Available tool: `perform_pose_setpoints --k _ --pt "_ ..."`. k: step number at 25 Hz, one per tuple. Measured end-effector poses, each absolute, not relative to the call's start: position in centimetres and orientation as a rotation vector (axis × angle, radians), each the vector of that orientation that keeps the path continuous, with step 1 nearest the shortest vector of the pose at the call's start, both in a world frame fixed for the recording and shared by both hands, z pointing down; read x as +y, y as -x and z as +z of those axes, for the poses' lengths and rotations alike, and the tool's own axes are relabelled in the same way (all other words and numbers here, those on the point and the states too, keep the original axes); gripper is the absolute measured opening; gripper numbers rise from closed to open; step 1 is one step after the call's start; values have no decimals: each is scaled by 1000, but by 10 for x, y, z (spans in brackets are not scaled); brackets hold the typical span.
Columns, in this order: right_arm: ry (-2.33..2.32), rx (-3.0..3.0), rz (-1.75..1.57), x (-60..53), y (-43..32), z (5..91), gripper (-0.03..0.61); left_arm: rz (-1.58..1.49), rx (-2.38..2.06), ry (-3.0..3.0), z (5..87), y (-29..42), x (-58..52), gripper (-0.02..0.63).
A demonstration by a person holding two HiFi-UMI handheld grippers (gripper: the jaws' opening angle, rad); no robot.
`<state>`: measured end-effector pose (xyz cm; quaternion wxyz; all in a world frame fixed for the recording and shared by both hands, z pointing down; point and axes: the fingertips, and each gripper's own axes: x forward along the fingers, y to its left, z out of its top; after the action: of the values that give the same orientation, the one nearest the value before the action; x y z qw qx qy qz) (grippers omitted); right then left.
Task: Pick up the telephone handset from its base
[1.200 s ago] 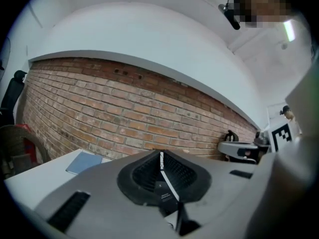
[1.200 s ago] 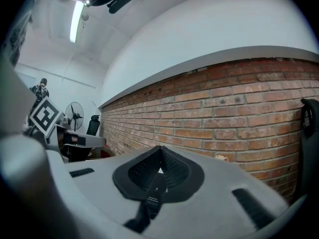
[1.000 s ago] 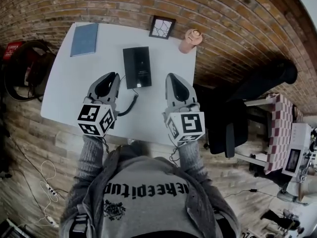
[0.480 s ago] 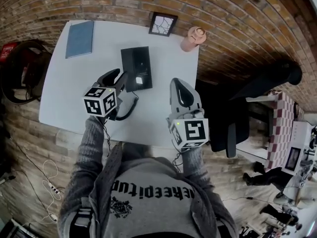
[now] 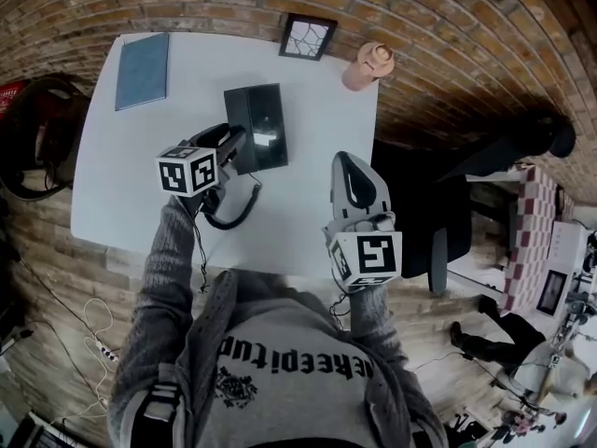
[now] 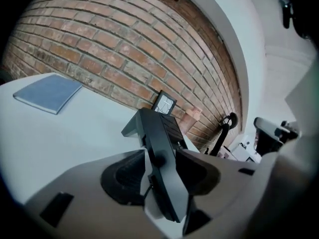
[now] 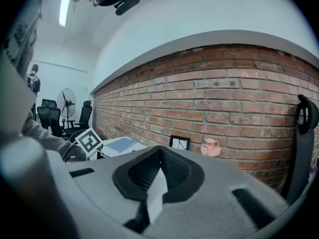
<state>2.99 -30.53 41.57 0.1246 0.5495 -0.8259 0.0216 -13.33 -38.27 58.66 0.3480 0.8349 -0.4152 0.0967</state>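
Note:
A black telephone base (image 5: 270, 124) lies on the white table (image 5: 121, 175), with its handset (image 5: 238, 110) resting along the base's left side. My left gripper (image 5: 230, 144) reaches onto the near end of the handset. In the left gripper view the handset (image 6: 160, 133) runs between the pads (image 6: 124, 176). The jaws have just been opening; a sliver of table shows beside the left pad, so they stand open around it. A coiled cord (image 5: 233, 215) curls below. My right gripper (image 5: 350, 163) hovers right of the phone, shut and empty (image 7: 160, 151).
A blue notebook (image 5: 142, 70) lies at the table's far left. A small picture frame (image 5: 308, 37) and a pink jug (image 5: 367, 66) stand against the brick wall. A black office chair (image 5: 438, 222) is right of the table, and a dark bag (image 5: 42, 133) left.
My left gripper has moved forward and down from the table's near side to the phone, and its jaws have opened around the handset. The right gripper has shifted slightly.

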Motion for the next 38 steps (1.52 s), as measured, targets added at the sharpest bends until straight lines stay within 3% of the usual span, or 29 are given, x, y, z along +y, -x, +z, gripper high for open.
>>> perform_pose_setpoints --k 13,19,29,38 --pt "-1624 -2355 81 -305 -38 423 3 217 -952 -2151 595 121 -389 167" --pt "-1632 -2349 63 -305 -39 421 3 168 -864 -1984 601 120 -382 112" --pt "-1605 -2357 48 -302 -31 417 3 131 -800 -2031 602 117 -382 130" --pt "-1602 -2360 -2 -299 -24 406 3 91 -870 -1955 599 123 -382 97"
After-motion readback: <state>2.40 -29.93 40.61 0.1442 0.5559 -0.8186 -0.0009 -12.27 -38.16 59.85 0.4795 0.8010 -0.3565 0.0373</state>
